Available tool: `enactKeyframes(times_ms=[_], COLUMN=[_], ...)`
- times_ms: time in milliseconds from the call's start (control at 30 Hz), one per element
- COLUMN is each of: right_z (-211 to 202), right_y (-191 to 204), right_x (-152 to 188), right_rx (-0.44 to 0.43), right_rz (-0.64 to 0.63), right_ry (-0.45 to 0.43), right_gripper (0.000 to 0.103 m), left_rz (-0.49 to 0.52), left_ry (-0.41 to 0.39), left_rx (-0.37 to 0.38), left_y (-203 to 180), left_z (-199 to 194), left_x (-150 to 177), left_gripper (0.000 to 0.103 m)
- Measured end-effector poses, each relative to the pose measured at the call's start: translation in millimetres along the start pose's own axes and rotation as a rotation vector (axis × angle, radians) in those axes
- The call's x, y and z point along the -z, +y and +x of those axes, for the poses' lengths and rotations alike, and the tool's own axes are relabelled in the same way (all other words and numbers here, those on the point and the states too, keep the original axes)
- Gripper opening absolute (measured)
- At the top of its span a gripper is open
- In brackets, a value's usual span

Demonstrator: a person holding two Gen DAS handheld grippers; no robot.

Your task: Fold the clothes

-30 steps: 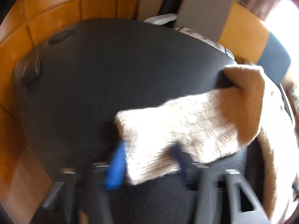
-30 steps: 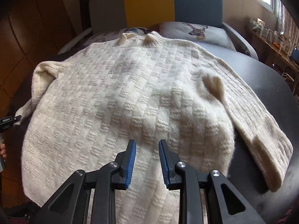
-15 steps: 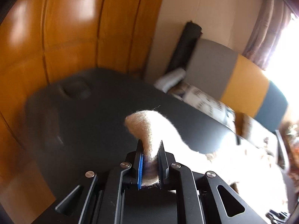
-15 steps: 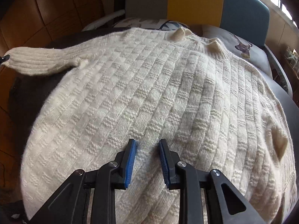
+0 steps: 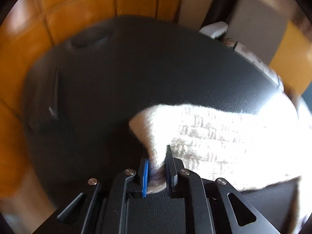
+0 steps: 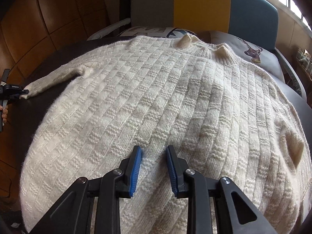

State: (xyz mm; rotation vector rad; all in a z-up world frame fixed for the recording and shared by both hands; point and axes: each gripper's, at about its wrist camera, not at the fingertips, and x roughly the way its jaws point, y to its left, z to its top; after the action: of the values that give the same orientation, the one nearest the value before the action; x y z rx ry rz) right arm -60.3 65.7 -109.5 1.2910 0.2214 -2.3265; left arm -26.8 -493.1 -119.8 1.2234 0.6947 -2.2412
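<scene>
Left gripper (image 5: pixel 157 167) fingers are opening around the sweater (image 6: pixel 156 101) cuff; right gripper (image 6: pixel 154 167) hovers slightly apart, empty

Left gripper (image 5: pixel 157 167) jaws opening; right gripper (image 6: pixel 154 170) parted

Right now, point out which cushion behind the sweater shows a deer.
The grey cushion on the right, below the teal sofa panel; the left cushion carries a blue-and-white print instead.

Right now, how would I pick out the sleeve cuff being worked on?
Start at the cream knitted sweater spread over the dark table. Follow its one outstretched sleeve to the end, where the cuff sits between the left hand-held gripper's opening jaws. The other sleeve lies folded back onto the body.
</scene>
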Motion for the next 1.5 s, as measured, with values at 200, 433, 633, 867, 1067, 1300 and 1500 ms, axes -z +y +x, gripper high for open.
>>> enactKeyframes(times_ms=[200,433,633,867,1067,1300,1500], right_z=[-1,-1,4,4,2,-43,-63], right_y=[2,2,3,-4,-7,31,94], right_x=[1,-3,-11,-8,-4,3,19], right_rx=[0.015,0.022,0.044,0.022,-0.013,-0.222,-0.415], right_rz=[0.017,0.013,0.031,0.058,0.070,0.054,0.039], right_ry=[-0.011,-0.003,0.036,0.008,-0.028,-0.036,0.002], right_gripper=[0.028,0.028,0.028,0.028,0.029,0.029,0.034], left_rz=[-0.105,0.000,0.216,0.127,-0.010,0.124,0.117], left_ry=[-0.044,0.003,-0.044,-0.023,-0.023,0.223,0.313], left_rx=[0.023,-0.012,-0.142,-0.120,0.270,0.613,0.694], left_y=[47,33,-19,-13,0,-46,-50], left_z=[-30,-6,18,26,-48,-83,-123], left_x=[-13,-21,-28,-70,-35,103,195], left_gripper=[0.040,0.061,0.016,0.018,0.039,0.049,0.049])
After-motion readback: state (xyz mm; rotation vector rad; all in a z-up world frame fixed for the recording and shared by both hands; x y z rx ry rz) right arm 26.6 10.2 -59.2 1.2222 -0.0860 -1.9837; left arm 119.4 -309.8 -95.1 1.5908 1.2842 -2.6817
